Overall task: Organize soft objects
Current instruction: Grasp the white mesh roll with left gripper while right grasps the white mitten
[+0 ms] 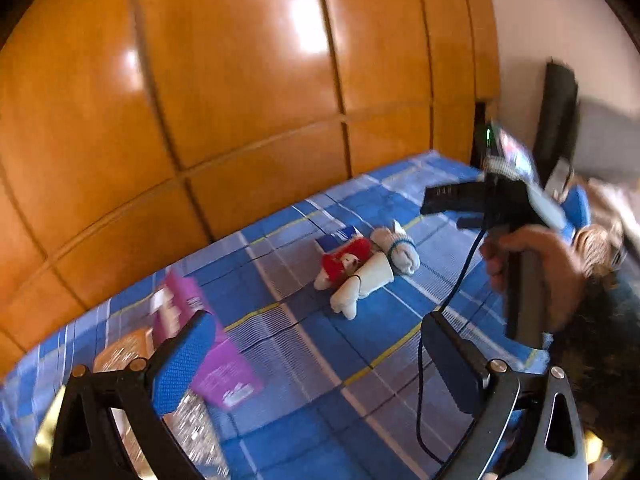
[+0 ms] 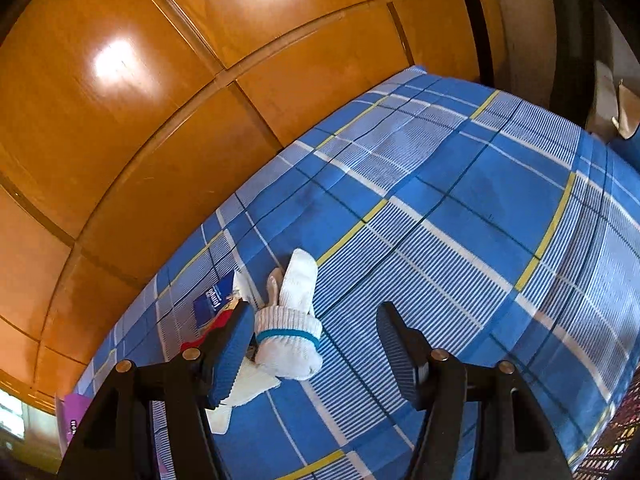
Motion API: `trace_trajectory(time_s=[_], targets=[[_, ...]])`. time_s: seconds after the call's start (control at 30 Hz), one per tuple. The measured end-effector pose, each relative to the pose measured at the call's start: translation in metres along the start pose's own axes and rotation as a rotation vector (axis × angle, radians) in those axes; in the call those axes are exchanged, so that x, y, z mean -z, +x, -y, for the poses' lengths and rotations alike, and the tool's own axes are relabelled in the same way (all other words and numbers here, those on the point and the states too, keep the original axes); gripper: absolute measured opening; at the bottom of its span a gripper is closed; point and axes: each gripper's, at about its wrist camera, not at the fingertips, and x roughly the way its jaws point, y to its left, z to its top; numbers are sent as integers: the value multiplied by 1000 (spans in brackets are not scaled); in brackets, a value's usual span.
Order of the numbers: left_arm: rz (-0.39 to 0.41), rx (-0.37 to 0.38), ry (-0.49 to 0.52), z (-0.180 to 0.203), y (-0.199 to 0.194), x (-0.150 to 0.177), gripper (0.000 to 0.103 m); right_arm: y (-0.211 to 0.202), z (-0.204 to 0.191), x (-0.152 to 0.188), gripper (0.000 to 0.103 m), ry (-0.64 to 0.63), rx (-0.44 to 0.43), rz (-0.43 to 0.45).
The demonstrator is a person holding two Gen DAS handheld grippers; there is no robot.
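1. Nearest my right camera are my own blue ribbed pads: my right gripper (image 2: 316,344) stands spread wide over the blue plaid bedsheet (image 2: 460,200), pinching nothing.
2. Just inside my left-hand pad lies the rolled white sock with a teal band (image 2: 290,336); whether the pad touches it I cannot tell. The sock is bunched into a bundle, its cuff ribbed, one end flopped up toward the glossy orange wooden wall panels (image 2: 160,100).
3. Only the left camera shows the whole heap: a small white plush toy in a red outfit (image 1: 344,262), a folded white cloth piece (image 1: 366,284) beside it, and the banded sock touching both, all mid-bed.
4. That view also shows a purple printed packet (image 1: 208,344) by my left gripper (image 1: 320,364), a black cable (image 1: 448,312), and the hand (image 1: 532,276) carrying my right tool above the sheet.
5. My left jaws are also spread apart and empty, well short of the heap.
6. The right view alone shows a blue card (image 2: 214,300) tucked behind the toy.
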Motion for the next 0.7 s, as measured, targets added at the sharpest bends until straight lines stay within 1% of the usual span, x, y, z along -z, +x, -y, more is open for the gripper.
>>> trace_trajectory(time_s=[0.1, 0.17, 0.23, 0.37, 0.47, 0.7], targets=[[-38, -13, 45, 14, 37, -6, 103, 1, 3, 0, 64, 15, -15, -17], [-76, -2, 53, 19, 62, -10, 103, 1, 4, 0, 64, 24, -16, -25], [-108, 26, 51, 22, 84, -12, 102, 2, 6, 0, 64, 33, -17, -32], [-187, 21, 59, 27, 132, -13, 86, 4, 11, -1, 64, 60, -26, -47], [-238, 32, 55, 30, 163, -14, 77, 6, 12, -1, 64, 71, -42, -60], [-301, 40, 95, 45, 213, -16, 77, 7, 16, -1, 64, 102, -58, -68]])
